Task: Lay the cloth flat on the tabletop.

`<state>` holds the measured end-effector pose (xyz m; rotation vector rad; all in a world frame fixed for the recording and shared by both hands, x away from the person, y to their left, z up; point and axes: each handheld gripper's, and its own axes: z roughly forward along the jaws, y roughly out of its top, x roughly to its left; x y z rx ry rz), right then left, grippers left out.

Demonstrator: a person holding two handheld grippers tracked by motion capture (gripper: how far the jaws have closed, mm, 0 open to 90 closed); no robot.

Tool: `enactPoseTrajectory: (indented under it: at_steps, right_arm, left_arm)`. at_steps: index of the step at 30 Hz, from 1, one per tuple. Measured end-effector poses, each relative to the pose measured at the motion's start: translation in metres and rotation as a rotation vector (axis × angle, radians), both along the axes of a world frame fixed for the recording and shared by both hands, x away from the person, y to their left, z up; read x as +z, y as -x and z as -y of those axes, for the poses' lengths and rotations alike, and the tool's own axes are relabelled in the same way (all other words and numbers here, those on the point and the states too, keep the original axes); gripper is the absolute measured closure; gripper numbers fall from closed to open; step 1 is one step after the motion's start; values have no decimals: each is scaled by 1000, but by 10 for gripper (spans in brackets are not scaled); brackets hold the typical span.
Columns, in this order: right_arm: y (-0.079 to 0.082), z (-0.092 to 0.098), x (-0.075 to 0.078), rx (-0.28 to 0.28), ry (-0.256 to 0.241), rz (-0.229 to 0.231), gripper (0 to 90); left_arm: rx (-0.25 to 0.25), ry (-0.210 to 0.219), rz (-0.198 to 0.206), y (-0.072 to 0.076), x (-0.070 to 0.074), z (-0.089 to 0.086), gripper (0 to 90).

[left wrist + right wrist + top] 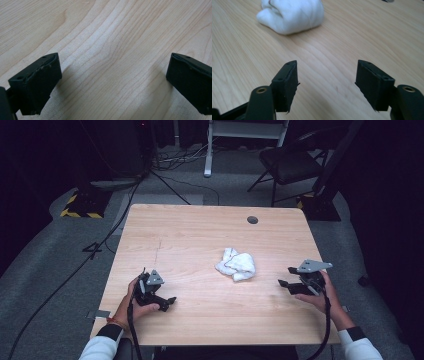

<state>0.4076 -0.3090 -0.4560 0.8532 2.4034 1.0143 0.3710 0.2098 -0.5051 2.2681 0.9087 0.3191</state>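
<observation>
Jaws of the right gripper (pixel 286 276) stand spread, empty, low over the table (pixel 200 230); ahead of them, apart, lies a crumpled white cloth (pixel 236 264). Farther across, the left gripper (pixel 168 303) gapes too, empty.

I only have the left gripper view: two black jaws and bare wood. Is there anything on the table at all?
Observer: Yes. A crumpled white cloth lies near the middle of the table, clear of both grippers.
Operator: Which gripper is closer to it?
Observer: The right gripper, by the look of the high view. It points toward the cloth, which sits ahead of its jaws in its own view.
Operator: Right jaws open or shut?
Observer: Open, with bare wood between them and nothing held.
Operator: And where does my left gripper sit?
Observer: The left gripper is low over the table's near left part, held in the person's left hand, jaws open.
</observation>
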Motion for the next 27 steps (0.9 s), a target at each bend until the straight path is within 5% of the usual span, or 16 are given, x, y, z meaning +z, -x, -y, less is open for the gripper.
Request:
enactPoseTrajectory:
  at_steps: [12, 22, 27]
  right_arm:
    - [-29, -78, 1, 86, 24, 21, 384]
    - [-46, -107, -16, 78, 64, 10, 405]
    - [-48, -110, -18, 81, 66, 7, 501]
  left_arm:
    - [10, -5, 3, 0, 0, 2, 3]
    - [4, 0, 0, 0, 0, 10, 3]
    - [-6, -1, 0, -2, 0, 16, 3]
